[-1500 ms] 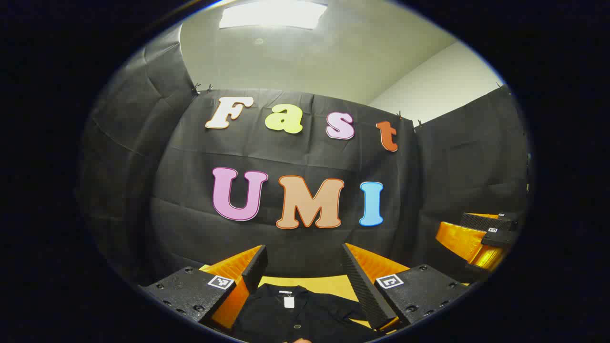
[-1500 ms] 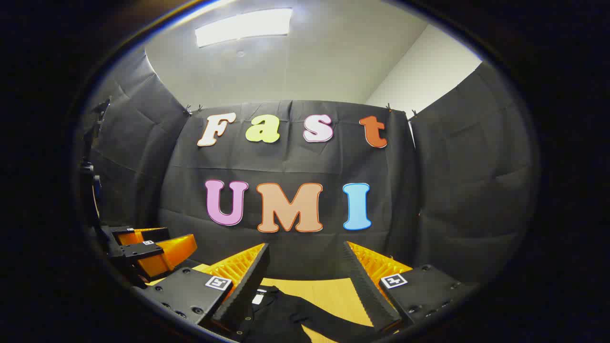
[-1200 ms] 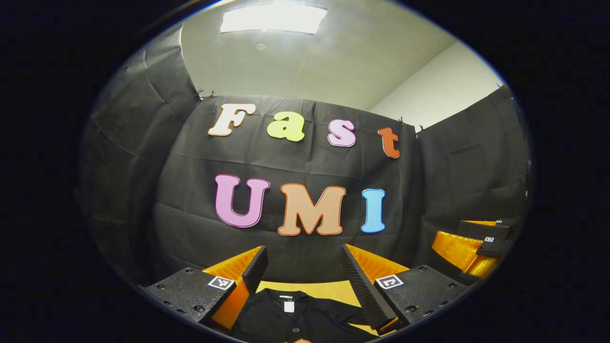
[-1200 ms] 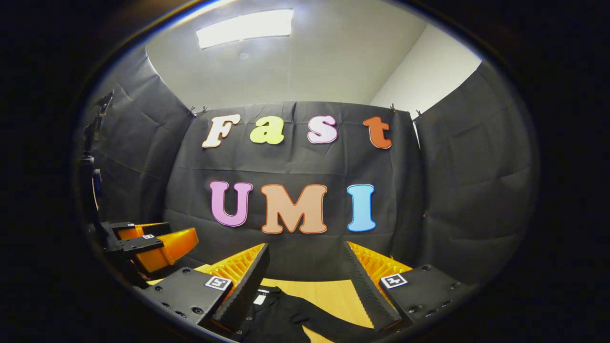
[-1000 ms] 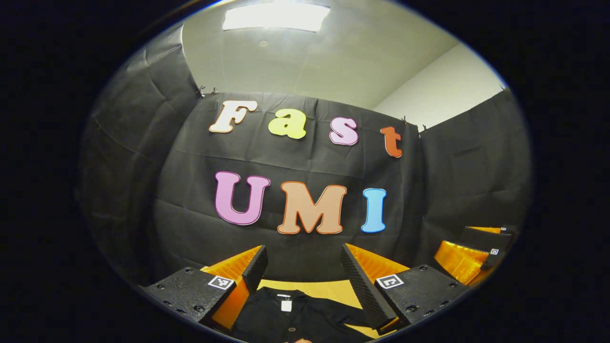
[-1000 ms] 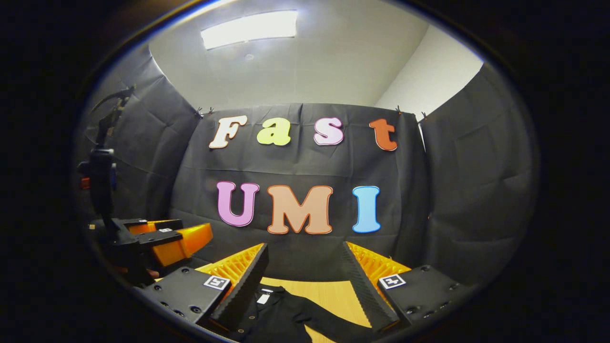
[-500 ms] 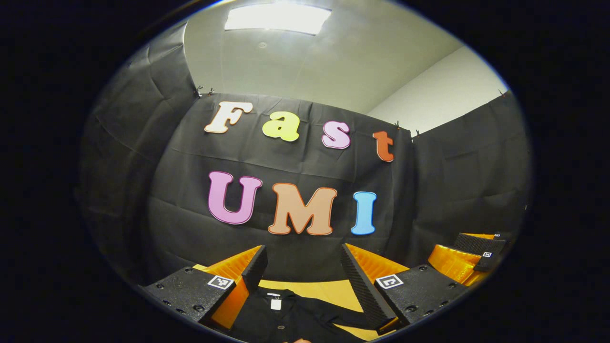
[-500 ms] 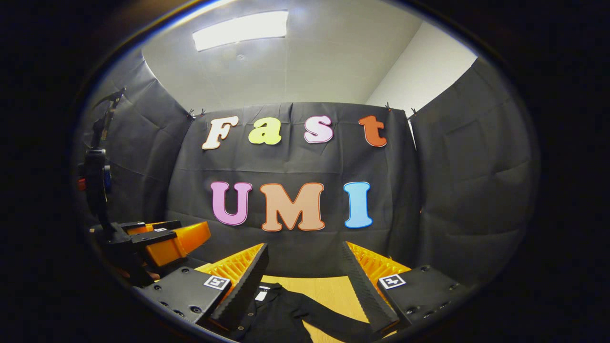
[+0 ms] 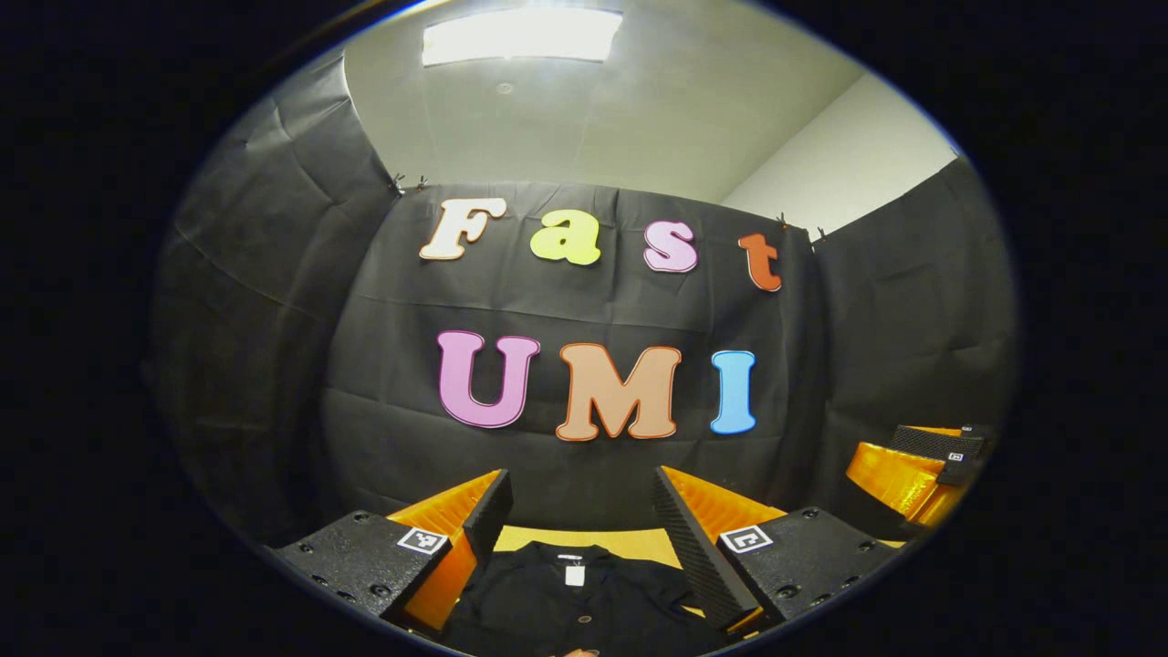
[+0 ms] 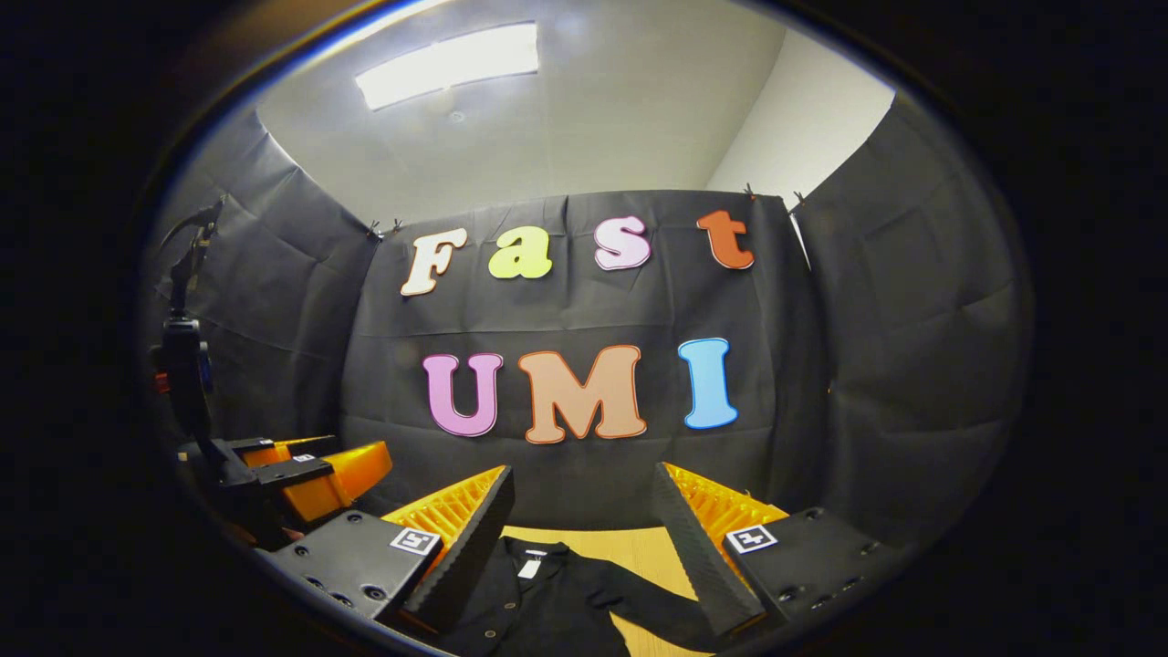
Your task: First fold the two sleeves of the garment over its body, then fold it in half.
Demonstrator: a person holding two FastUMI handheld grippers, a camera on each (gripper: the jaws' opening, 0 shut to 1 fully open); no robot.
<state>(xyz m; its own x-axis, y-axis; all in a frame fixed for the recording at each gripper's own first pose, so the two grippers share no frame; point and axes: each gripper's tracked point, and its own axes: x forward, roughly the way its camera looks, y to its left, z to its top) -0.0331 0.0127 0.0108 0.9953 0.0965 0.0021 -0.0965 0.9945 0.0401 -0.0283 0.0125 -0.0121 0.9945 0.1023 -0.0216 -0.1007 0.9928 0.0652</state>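
Observation:
A black buttoned garment (image 9: 566, 607) with a white neck label lies flat on the wooden table (image 9: 593, 540), collar toward the far wall. My left gripper (image 9: 579, 479) hovers open above its collar area, nothing between the fingers. In the right gripper view the garment (image 10: 538, 598) lies low between the fingers, and one sleeve (image 10: 652, 607) stretches out to the right over the table (image 10: 634, 546). My right gripper (image 10: 584, 476) is open and holds nothing. Each gripper appears at the edge of the other's view: right gripper (image 9: 917, 456), left gripper (image 10: 315, 470).
Black cloth walls close the booth on three sides just beyond the table's far edge. A dark upright mount (image 10: 187, 365) rises above the left gripper. A ceiling light (image 9: 520, 23) shines overhead.
Both hands drifted slightly, so the wall shifted in both views and the garment sits more centred between each pair of fingers. Both grippers stayed open; the garment has not moved.

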